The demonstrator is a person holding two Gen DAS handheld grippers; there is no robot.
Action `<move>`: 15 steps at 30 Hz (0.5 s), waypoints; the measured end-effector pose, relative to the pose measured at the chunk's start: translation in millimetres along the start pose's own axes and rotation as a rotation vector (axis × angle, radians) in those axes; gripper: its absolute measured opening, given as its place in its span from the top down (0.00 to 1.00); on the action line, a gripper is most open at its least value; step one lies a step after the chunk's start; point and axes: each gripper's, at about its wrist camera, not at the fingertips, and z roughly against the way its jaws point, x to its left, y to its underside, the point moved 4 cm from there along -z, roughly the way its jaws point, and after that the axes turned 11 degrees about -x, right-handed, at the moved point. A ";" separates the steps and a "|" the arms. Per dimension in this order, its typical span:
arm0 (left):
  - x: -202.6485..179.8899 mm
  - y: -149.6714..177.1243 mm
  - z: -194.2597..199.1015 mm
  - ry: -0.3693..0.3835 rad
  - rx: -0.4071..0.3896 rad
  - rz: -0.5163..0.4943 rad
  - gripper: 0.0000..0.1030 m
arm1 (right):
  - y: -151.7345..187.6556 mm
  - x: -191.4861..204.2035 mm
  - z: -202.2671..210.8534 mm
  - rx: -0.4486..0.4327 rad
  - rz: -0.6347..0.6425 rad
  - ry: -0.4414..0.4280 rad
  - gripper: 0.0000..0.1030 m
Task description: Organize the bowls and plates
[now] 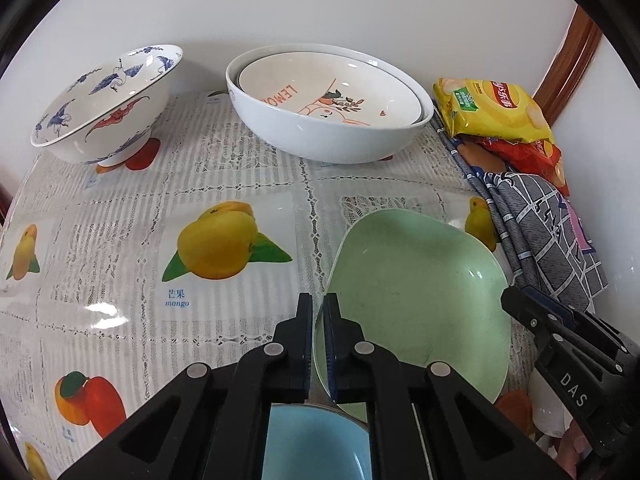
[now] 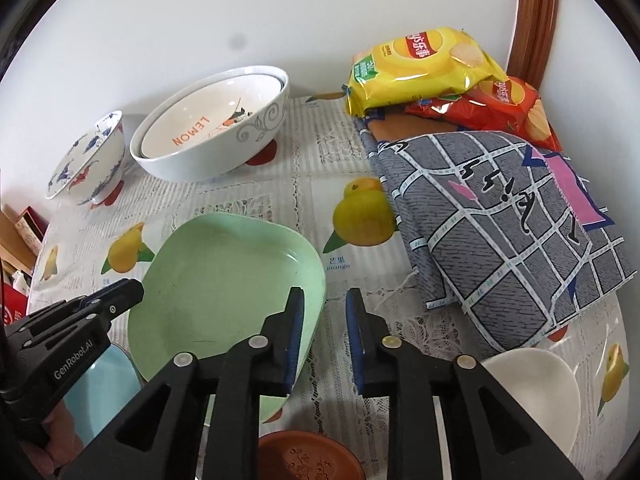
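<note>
A pale green squarish plate [image 1: 416, 292] hangs tilted just above the fruit-print tablecloth. My left gripper [image 1: 319, 312] is shut on its left rim; the right wrist view shows that gripper [image 2: 128, 292] at the plate's [image 2: 224, 280] left edge. My right gripper [image 2: 325, 308] stands open at the plate's right edge, its left finger over the rim and only tablecloth in the gap. A light blue bowl [image 1: 316, 440] sits under the plate's near-left corner. At the back, a LEMON bowl [image 1: 320, 88] is nested in a big white bowl [image 1: 320, 136]. Beside them stands a blue-and-white crane bowl [image 1: 104, 100].
A white plate [image 2: 532, 392] and a brown dish [image 2: 308, 460] lie at the near edge. A grey checked cloth [image 2: 500, 220] and yellow and red chip bags [image 2: 420, 68] fill the right side against the wall. Boxes [image 2: 20, 236] stand off the table's left edge.
</note>
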 end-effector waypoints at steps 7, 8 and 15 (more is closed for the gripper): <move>-3.5 2.8 -15.0 0.006 0.018 -0.015 0.91 | 8.3 3.2 -19.6 0.058 0.009 0.023 0.78; -4.0 3.8 -17.8 0.005 0.023 -0.017 0.91 | 9.4 3.6 -21.9 0.067 0.010 0.028 0.78; -7.4 6.7 -25.9 0.019 0.027 -0.015 0.85 | 12.1 9.9 -36.2 0.097 0.013 0.044 0.78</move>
